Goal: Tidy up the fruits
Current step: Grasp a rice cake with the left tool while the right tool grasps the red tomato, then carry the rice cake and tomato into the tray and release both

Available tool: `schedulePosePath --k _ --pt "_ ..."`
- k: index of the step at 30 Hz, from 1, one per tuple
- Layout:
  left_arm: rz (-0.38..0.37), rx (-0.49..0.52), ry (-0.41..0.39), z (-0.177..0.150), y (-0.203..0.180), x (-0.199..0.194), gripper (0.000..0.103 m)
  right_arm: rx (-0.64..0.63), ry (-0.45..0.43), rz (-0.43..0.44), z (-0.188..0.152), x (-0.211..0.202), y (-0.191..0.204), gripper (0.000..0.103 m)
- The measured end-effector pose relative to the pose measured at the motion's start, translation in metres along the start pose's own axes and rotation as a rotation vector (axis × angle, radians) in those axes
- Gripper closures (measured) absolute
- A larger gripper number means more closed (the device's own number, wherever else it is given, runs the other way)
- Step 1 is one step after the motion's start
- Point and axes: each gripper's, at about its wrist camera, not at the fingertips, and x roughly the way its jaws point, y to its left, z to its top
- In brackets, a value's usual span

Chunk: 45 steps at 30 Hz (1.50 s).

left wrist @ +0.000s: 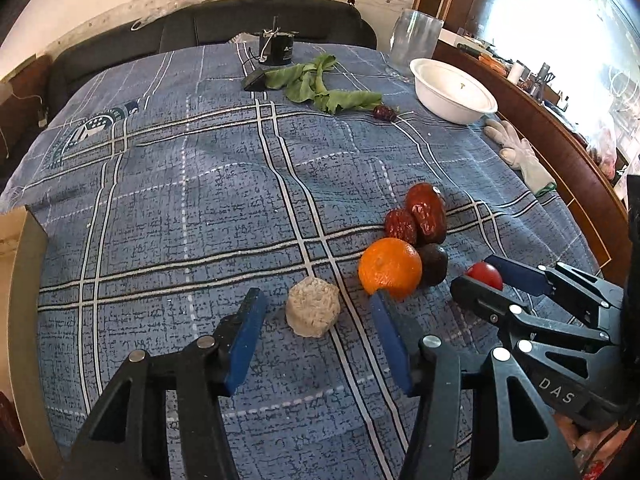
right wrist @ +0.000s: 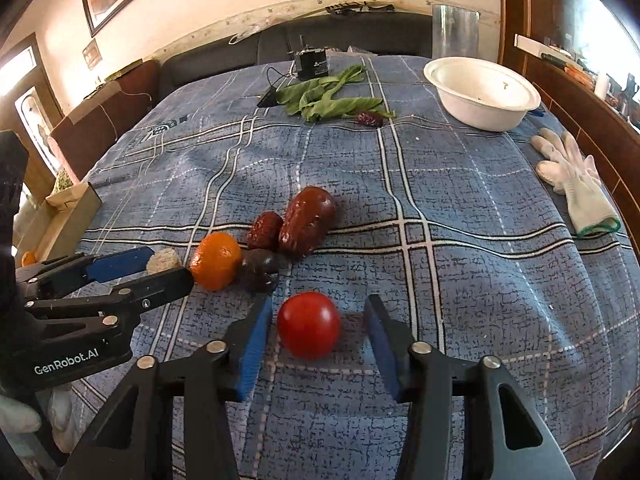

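On the blue plaid cloth lie an orange [left wrist: 390, 268], a dark plum-like fruit [left wrist: 434, 264], a small red date [left wrist: 400, 226], a big brown-red fruit [left wrist: 426, 212] and a pale rough lump [left wrist: 313, 307]. My left gripper [left wrist: 316, 308] is open, its fingers either side of the lump. My right gripper [right wrist: 318, 316] is open around a red tomato [right wrist: 309, 325], not touching it. The orange [right wrist: 216, 261], dark fruit [right wrist: 260, 270], date [right wrist: 265, 229] and big fruit [right wrist: 307, 220] lie just beyond. The right gripper also shows in the left wrist view [left wrist: 476, 270].
A white bowl [right wrist: 482, 92] stands at the far right with a clear container [right wrist: 454, 30] behind it. Green leaves [right wrist: 328, 98], another date [right wrist: 369, 118] and a black device [right wrist: 313, 63] lie at the back. A white glove [right wrist: 576, 178] lies at the right edge. A cardboard box [right wrist: 70, 216] is at the left.
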Motion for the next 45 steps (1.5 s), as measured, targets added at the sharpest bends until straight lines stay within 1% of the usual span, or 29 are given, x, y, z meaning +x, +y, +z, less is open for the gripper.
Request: schedulePosePath --k 2,3,4,5,7,10,13,17,23,25,28,33,36,38,41,45 --pt "0.011 0.014 -0.004 -0.001 -0.003 0.0 0.051 -0.001 -0.004 -0.009 0.0 0.0 0.0 0.058" --pt "0.014 0.017 -0.005 -0.002 -0.004 0.0 0.055 -0.005 -0.006 -0.016 0.0 0.0 0.0 0.061" --pt "0.021 0.022 -0.005 -0.002 -0.005 0.0 0.074 -0.011 -0.008 -0.026 0.0 0.001 0.002 0.068" --pt "0.044 0.032 -0.002 -0.003 -0.007 0.0 0.078 -0.017 -0.009 -0.04 0.0 0.001 0.003 0.072" --pt "0.055 0.036 0.001 -0.004 -0.009 -0.002 0.078 -0.008 -0.009 -0.038 0.0 -0.001 0.002 0.072" --pt "0.035 0.013 0.004 -0.008 -0.007 -0.01 0.078 0.007 -0.021 -0.026 -0.001 -0.008 0.0 0.072" --pt "0.019 -0.007 -0.015 -0.012 -0.003 -0.024 0.078 0.009 -0.036 -0.014 -0.002 -0.02 0.001 0.072" --pt "0.003 -0.045 -0.047 -0.018 0.008 -0.05 0.078 0.017 -0.052 0.027 -0.003 -0.037 0.009 0.072" --pt "0.046 -0.106 -0.085 -0.032 0.036 -0.092 0.077 0.01 -0.081 0.089 -0.001 -0.063 0.036 0.072" --pt "0.061 -0.122 -0.092 -0.035 0.05 -0.104 0.077 0.003 -0.087 0.123 0.002 -0.07 0.049 0.072" --pt "0.121 -0.149 -0.109 -0.042 0.083 -0.127 0.077 -0.02 -0.097 0.187 0.008 -0.078 0.078 0.071" --pt "0.243 -0.247 -0.111 -0.05 0.159 -0.154 0.077 -0.104 -0.082 0.314 0.017 -0.081 0.143 0.071" --pt "0.282 -0.316 -0.094 -0.054 0.204 -0.159 0.077 -0.148 -0.051 0.378 0.022 -0.074 0.185 0.071" --pt "0.291 -0.371 -0.074 -0.058 0.232 -0.158 0.077 -0.181 -0.029 0.405 0.024 -0.065 0.213 0.071" --pt "0.315 -0.421 -0.049 -0.063 0.259 -0.154 0.077 -0.232 0.009 0.423 0.023 -0.046 0.252 0.071" --pt "0.336 -0.417 -0.036 -0.066 0.274 -0.15 0.077 -0.293 0.05 0.414 0.02 -0.017 0.295 0.071"
